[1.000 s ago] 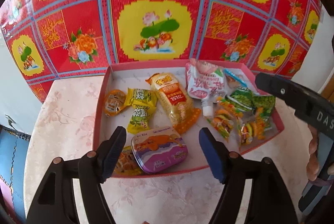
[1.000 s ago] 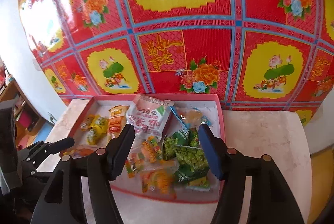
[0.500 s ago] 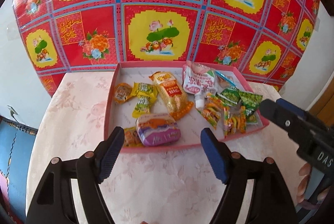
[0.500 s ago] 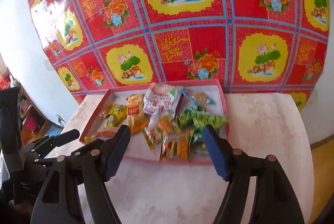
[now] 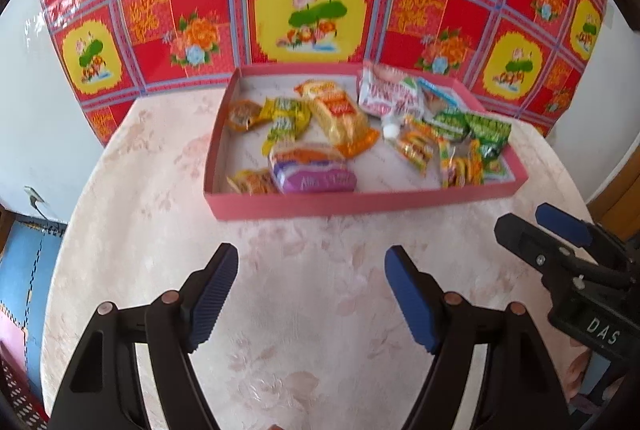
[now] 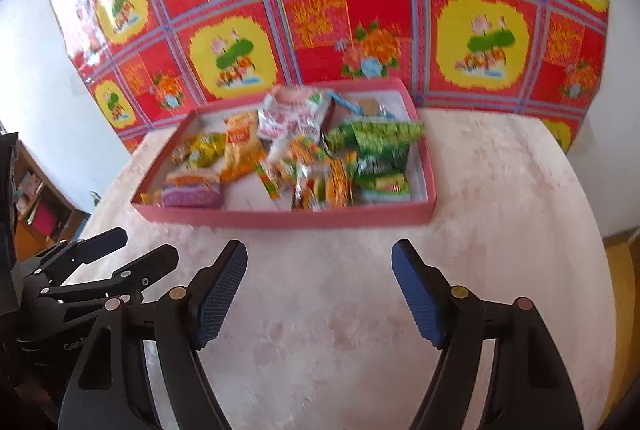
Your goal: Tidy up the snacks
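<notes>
Fingers of both grippers, left gripper [image 5: 312,294] and right gripper [image 6: 319,290], spread wide, holding nothing.
Snack packets [image 5: 344,121] in the pink tray [image 5: 360,203] look light, crinkly (likely slippery); pinch a sealed edge.

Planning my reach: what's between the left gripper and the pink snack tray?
Only bare floral tablecloth lies between the left gripper and the pink snack tray, shown in the left wrist view.

A home room, round table [image 5: 132,213] under a pale flowered cloth, a bright red and yellow plastic sheet with lotus pictures [image 5: 312,9] on the white wall, blue foam floor mat [image 5: 24,270], wooden shelf with small things [image 6: 36,197]
</notes>
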A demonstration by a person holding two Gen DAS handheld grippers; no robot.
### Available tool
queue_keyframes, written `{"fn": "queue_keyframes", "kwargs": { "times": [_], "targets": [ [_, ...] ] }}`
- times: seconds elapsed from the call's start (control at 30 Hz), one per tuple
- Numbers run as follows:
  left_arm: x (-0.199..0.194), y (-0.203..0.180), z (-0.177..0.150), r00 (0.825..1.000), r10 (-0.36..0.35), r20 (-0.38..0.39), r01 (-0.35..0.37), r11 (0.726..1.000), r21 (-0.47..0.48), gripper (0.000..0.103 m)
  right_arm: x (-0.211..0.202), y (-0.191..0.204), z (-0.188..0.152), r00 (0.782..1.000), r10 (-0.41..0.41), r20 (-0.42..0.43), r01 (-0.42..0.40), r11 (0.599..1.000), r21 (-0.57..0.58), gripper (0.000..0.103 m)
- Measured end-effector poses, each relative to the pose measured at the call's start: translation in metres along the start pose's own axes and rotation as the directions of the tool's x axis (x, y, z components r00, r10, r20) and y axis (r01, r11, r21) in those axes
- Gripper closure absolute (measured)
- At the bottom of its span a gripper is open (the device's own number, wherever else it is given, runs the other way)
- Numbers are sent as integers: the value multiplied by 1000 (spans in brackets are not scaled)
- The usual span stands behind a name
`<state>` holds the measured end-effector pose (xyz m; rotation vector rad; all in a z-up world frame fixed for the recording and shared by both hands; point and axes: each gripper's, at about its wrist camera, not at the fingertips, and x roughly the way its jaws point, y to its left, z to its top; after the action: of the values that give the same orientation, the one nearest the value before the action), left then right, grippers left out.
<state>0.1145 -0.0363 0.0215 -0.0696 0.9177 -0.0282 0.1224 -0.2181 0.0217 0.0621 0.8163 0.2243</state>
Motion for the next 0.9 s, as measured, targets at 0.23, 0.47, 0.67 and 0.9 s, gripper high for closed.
{"fn": "queue_keyframes", "kwargs": {
  "times": [0.23,0.47,0.67,0.9],
  "targets": [
    [13,-1,-10,999,15,-45,-15,1000,-6,23,12,-3,-11,998,-36,-44,37,999,19,26],
    [17,-2,-12,998,21,-60,-21,1000,-1,24,20,-5,-15,995,-65,-72,67,997,26,26],
    [18,-6,-13,998,41,-55,-41,999,13,23,19,-3,-15,995,-80,-58,81,996,21,26],
    [18,-5,-13,998,40,-54,-40,999,11,23,21,2,-16,992,-110,-58,109,994,-23,25]
  ]
}}
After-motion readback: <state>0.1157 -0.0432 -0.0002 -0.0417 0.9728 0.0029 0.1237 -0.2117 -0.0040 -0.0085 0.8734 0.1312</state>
